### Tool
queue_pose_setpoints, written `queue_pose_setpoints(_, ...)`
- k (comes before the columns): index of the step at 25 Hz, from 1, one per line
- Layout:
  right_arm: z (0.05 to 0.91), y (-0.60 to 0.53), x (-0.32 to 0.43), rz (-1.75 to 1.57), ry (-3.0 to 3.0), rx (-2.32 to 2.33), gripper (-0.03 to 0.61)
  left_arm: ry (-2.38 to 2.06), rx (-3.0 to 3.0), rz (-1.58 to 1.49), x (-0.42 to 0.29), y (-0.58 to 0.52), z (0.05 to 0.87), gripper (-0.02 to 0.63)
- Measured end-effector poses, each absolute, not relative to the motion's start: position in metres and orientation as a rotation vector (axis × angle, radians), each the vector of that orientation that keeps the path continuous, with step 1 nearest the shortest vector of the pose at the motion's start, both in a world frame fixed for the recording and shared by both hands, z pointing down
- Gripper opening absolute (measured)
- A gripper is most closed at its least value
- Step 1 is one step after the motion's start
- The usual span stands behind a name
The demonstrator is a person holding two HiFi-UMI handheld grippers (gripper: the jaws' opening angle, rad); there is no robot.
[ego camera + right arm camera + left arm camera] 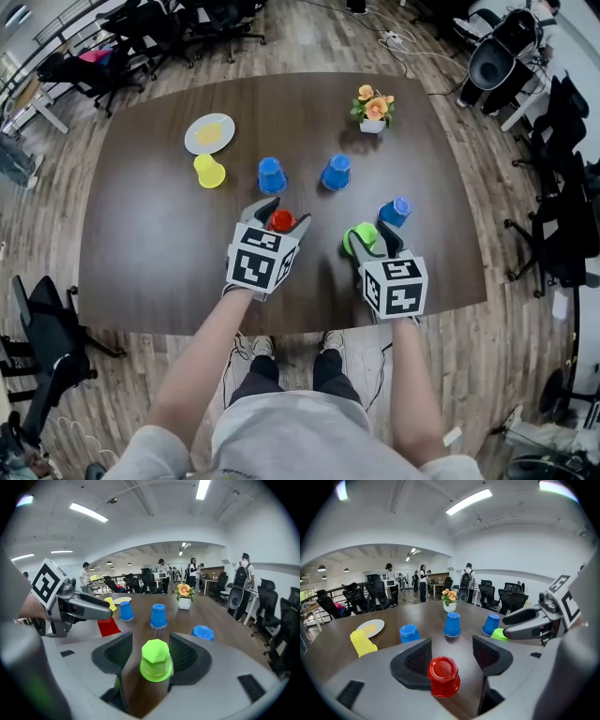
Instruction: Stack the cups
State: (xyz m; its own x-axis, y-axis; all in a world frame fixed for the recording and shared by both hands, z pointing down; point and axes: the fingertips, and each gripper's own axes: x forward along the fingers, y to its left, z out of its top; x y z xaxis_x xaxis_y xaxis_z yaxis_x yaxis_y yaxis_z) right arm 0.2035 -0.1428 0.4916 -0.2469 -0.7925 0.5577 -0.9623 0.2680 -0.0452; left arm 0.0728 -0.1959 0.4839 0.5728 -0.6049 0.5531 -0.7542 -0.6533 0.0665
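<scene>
A red cup [281, 221] [443, 677] stands upside down on the dark table [159, 244]. It sits between the jaws of my left gripper [286, 214] [451, 641], which is open with a gap on the cup's right side. My right gripper [373, 234] [151, 638] is shut on an upside-down green cup [359, 238] [156, 660], just right of the red one. Three blue cups [272, 175] [336, 172] [395, 212] and a yellow cup [208, 172] stand upside down farther out.
A white plate [209, 133] lies at the far left beyond the yellow cup. A small pot of flowers [373, 108] stands at the far right. Office chairs [56, 347] ring the table, and people stand far off in the room.
</scene>
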Motion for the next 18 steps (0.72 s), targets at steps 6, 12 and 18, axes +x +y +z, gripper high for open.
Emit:
queue_pose_setpoints(6,0.513,-0.14,0.207,0.58,-2.065,1.565,0.23,-1.122,2.52,0.705,0.074,-0.193,0.48,0.273)
queue_pose_setpoints(12,0.527,-0.139,0.214,0.609,-2.021,1.528,0.225,-1.151,2.495,0.707,0.064,-0.192,0.482,0.273)
queue_pose_setpoints(18,0.518,-0.15,0.195,0.565,-2.072,1.509,0.218,-1.191,2.468,0.704,0.046,-0.191,0.483,0.273)
